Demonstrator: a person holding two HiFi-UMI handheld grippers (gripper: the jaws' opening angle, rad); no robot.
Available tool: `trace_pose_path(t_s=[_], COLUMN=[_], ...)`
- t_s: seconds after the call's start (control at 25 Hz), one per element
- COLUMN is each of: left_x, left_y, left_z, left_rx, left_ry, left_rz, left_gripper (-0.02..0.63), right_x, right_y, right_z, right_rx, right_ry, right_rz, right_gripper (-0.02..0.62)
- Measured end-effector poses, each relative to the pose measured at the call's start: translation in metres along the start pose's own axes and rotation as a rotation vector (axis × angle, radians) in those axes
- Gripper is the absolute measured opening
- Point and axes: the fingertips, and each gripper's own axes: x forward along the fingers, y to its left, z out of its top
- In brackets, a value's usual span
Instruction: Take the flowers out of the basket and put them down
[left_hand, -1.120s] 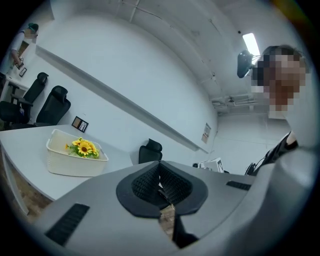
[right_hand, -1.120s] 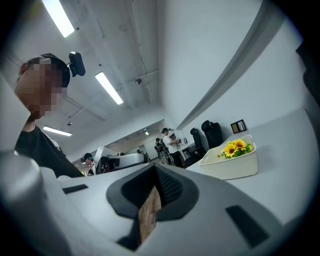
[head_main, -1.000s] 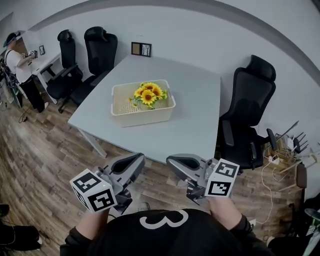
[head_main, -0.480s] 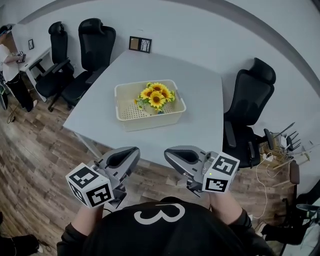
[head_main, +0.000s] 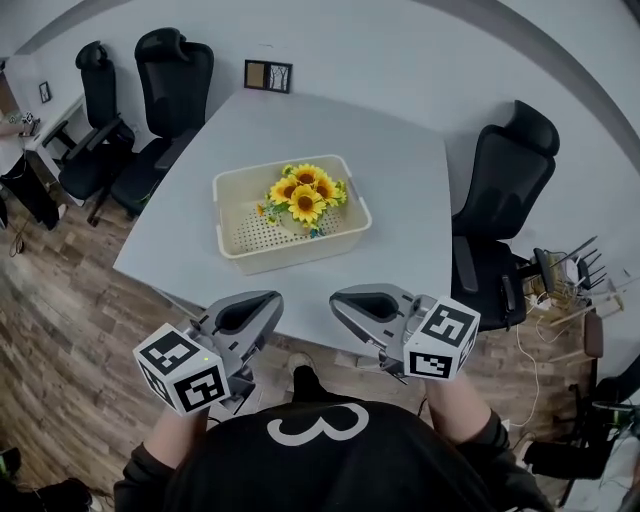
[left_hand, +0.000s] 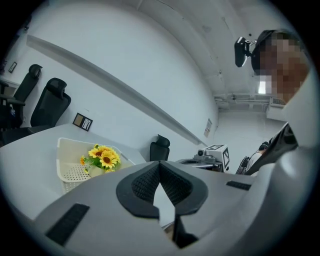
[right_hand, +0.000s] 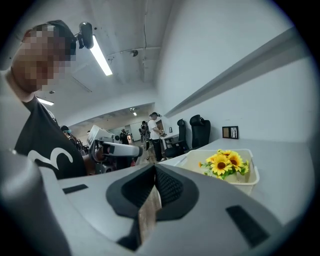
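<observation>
One perforated cream plastic basket (head_main: 298, 246), rectangular; yellow sunflowers (head_main: 303, 196) inside.

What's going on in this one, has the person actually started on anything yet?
A person stands at the near edge of the white table with a gripper in each hand. The left gripper and right gripper are both shut and empty. They are held side by side by the table's front edge and point toward the basket. The sunflowers sit inside the basket, untouched and well apart from both grippers. Nothing has been taken out yet.
</observation>
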Motion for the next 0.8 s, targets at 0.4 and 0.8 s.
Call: trace_pose_path(t_s=[0.4,0.8], left_x=[0.07,0.107], left_y=[0.053,0.091], left_z=[0.017,0.02], left_rx=[-0.026,-0.065], left_ry=[0.042,0.116], left_rz=[-0.019,0.031], left_gripper=[0.012,0.012], right_x=[0.027,0.062], right_y=[-0.097,-0.171], right_z=[0.006,-0.017], right_rx=[-0.12,-0.119], right_ry=[0.103,0.274], right_rz=[-0.063,-0.046], right_gripper=[0.009,0.062])
